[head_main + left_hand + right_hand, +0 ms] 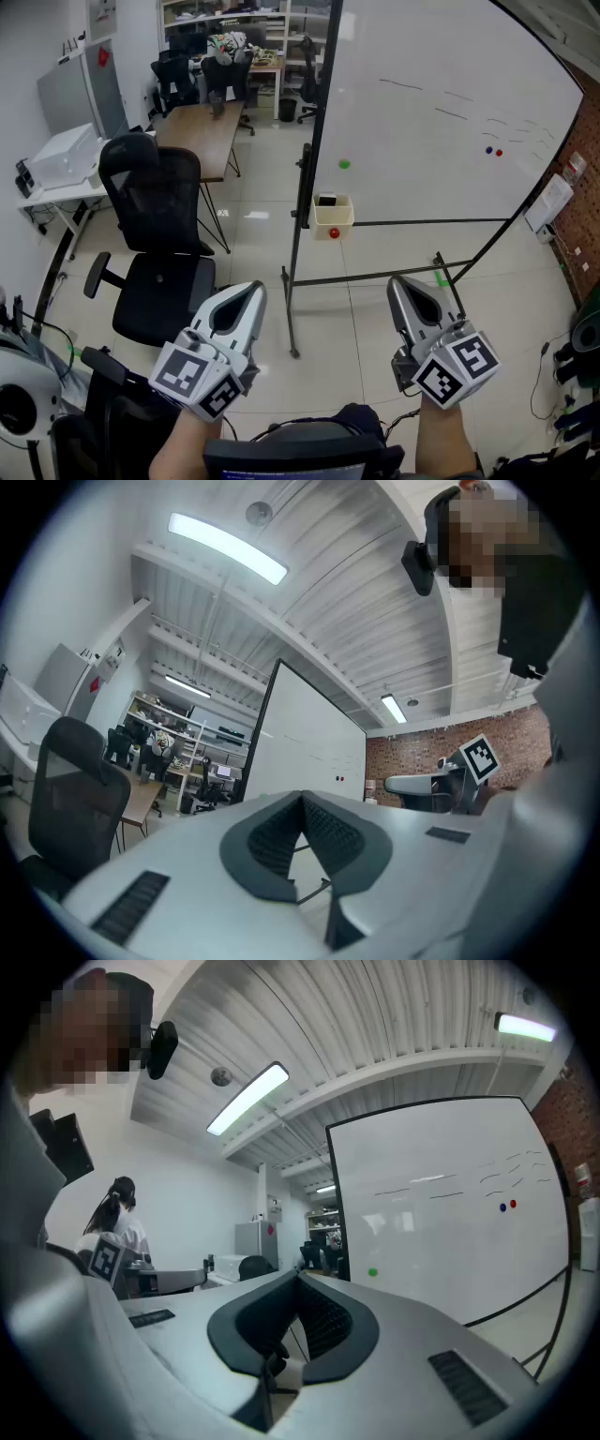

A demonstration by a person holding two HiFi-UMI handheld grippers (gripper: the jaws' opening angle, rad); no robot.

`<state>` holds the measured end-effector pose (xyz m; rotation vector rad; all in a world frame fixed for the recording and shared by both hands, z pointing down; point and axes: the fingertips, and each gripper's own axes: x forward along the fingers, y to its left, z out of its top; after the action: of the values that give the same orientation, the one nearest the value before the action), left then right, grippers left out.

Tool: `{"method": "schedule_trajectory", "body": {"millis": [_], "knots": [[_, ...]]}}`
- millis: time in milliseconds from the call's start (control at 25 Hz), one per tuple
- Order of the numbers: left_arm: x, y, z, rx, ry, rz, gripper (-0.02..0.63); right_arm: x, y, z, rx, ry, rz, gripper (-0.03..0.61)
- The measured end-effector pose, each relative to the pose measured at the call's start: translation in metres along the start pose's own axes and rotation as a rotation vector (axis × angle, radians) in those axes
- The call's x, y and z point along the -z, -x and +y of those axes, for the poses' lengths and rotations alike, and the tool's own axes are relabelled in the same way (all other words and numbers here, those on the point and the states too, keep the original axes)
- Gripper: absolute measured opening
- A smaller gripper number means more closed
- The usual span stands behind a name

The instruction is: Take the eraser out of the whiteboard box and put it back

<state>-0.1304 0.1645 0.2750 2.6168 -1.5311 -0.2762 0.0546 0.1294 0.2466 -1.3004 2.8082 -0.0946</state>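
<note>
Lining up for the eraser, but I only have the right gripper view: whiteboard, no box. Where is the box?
Observer: The box hangs at the whiteboard's lower left corner, below the green magnet.
Operator: Is the eraser in it?
Observer: Yes, a dark eraser shows in its open top.
Operator: Left gripper's jaws?
Observer: The left gripper is shut and empty, held low, well short of the box.

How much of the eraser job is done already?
Nothing looks started. The eraser sits in the whiteboard box. The left gripper and right gripper are away from it, jaws together, holding nothing. To do: reach the box, lift the eraser out, put it back.
</note>
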Motion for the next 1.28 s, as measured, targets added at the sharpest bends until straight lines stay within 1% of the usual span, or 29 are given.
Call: {"method": "schedule_trajectory", "body": {"millis": [160, 320, 480, 680, 760, 840, 1000, 1160, 1280], "knots": [[0.005, -0.008, 0.009, -0.016, 0.003, 0.016, 0.032, 0.001, -0.015, -0.007, -0.025, 0.001, 0.005, 0.021], [0.009, -0.037, 0.017, -0.046, -0.016, 0.012, 0.032, 0.006, -0.04, -0.033, -0.065, -0.013, -0.003, 0.021], [0.013, -0.077, 0.027, -0.109, -0.031, 0.01, 0.032, 0.012, -0.07, -0.069, -0.125, -0.024, -0.011, 0.021], [0.015, -0.144, 0.033, -0.153, -0.068, 0.024, 0.032, 0.007, -0.111, -0.133, -0.174, -0.031, -0.033, 0.021], [0.012, -0.168, 0.039, -0.176, -0.073, 0.02, 0.032, 0.011, -0.128, -0.154, -0.196, -0.05, -0.026, 0.021], [0.008, -0.19, 0.044, -0.189, -0.092, 0.017, 0.032, 0.015, -0.143, -0.168, -0.223, -0.07, -0.016, 0.021], [0.007, -0.229, 0.053, -0.233, -0.102, -0.003, 0.032, 0.017, -0.166, -0.191, -0.29, -0.052, 0.005, 0.021], [0.017, -0.261, 0.061, -0.285, -0.086, 0.021, 0.032, 0.023, -0.182, -0.21, -0.365, -0.058, 0.04, 0.021], [0.022, -0.284, 0.065, -0.289, -0.079, 0.043, 0.032, 0.027, -0.196, -0.225, -0.387, -0.053, 0.058, 0.021]]}}
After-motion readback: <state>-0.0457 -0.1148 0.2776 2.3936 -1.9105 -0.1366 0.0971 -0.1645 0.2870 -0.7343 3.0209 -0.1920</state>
